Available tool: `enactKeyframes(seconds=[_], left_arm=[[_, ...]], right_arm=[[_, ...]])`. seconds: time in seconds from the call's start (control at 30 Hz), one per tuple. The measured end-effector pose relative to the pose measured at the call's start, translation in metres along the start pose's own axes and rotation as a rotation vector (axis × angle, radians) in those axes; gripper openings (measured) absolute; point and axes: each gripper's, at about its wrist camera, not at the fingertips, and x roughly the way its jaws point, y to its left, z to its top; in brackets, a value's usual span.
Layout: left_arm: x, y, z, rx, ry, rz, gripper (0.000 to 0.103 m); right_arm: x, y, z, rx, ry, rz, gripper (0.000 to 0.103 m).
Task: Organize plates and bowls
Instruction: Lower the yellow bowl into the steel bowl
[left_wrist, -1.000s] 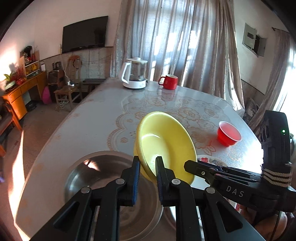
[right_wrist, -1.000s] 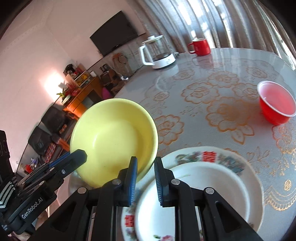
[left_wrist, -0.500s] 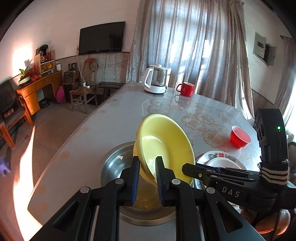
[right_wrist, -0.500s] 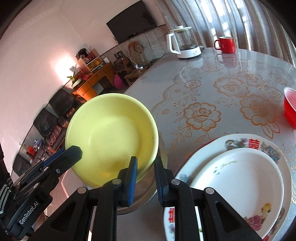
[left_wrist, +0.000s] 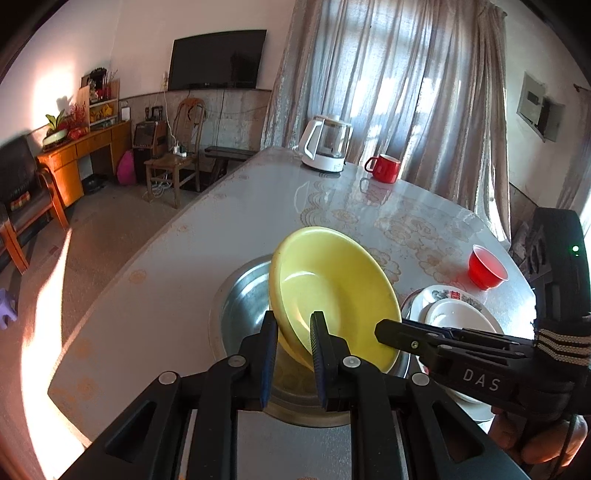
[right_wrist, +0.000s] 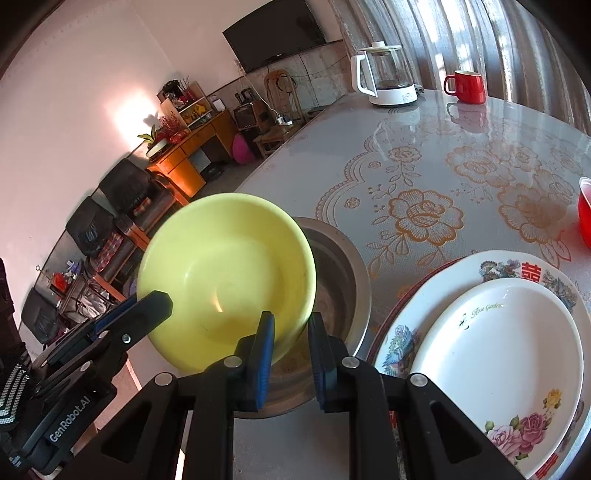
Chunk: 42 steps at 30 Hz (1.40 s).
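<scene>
Yellow bowl held tilted by its rim, now over steel basin instead of beside it; a second ago hung nearer the plates, so carried across and slightly down. Left claw clamped tight on near rim; right claw likewise nipped shut on opposite rim, both gripping same bowl. Bottom edge looks close to basin floor, contact not confirmable. Likely nesting step nearly done: lower, level, release. White plate already stacked on floral plate just beside basin on worktop. Red cup further out, untouched.
</scene>
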Motion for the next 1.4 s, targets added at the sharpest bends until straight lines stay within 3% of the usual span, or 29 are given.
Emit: enactKeyframes(seconds=[0.53,1.03,1.4], left_arm=[[0.036,0.014,-0.013,-0.045,0.097,0.018,0.019],[0.028,0.018,-0.014,-0.033,0.061,0.042,0.032],[0.014,0.015,-0.010,-0.029,0.034,0.051,0.040]], right_arm=[[0.014,0.007,-0.008,-0.029,0.037,-0.066,0.018],[0.021,0.015,-0.007,-0.093,0.007,-0.140,0.025],[0.013,0.011,-0.008,-0.068,-0.009,-0.112,0.029]])
